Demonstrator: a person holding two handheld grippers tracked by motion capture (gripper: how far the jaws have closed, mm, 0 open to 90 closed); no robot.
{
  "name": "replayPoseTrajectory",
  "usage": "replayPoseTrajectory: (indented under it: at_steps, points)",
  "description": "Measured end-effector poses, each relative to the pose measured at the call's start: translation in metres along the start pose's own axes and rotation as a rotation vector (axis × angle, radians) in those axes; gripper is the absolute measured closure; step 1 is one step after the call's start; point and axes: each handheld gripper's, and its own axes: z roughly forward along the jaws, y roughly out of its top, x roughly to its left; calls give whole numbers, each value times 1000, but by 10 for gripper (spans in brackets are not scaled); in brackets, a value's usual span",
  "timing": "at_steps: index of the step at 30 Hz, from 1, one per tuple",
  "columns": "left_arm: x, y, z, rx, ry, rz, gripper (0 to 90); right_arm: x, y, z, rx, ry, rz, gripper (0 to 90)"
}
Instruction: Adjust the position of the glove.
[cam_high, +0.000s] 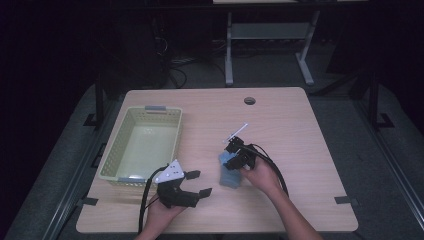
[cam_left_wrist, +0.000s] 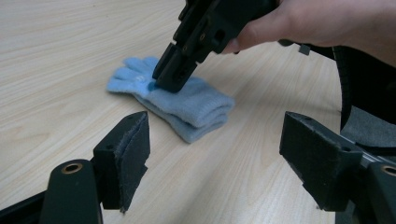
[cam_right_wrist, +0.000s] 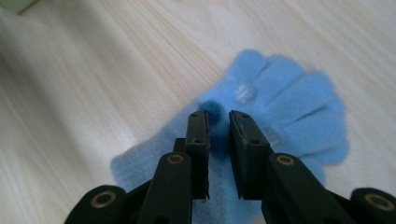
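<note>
From above, my right gripper (cam_high: 235, 159) presses on the light-blue knitted glove (cam_high: 229, 176) near the wooden table's (cam_high: 280, 120) middle. My left gripper (cam_left_wrist: 215, 154) hangs wide open, short of the glove (cam_left_wrist: 187, 105). Along my right gripper (cam_right_wrist: 218, 122), the jaws pinch a fold of glove (cam_right_wrist: 285, 93).

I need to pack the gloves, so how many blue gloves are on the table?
2, it seems: blue gloves stacked together under the right tool, right of the basket. More could be hidden beneath.

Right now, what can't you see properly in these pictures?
- Soft light-blue knitted glove: its cuff end is cut off by the bottom edge and the jaws in the right gripper view.
- Right gripper: its jaw tips press into the wool in the left gripper view, so the grip is hidden.
- Pale green plastic basket: its near corner is behind the left gripper in the high view.
</note>
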Motion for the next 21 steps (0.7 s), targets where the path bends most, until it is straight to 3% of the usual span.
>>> replayPoseTrajectory:
  at_steps: [7,15,21]
  points:
    - [-1,-1,3,11,-7,-2,243,-3,-2,6,6,11,8,739]
    - [-1,-1,9,34,-15,-4,243,-4,-12,-7,-49,12,40,635]
    - [1,-1,17,59,-20,-36,246,-7,-25,-19,-89,30,82,525]
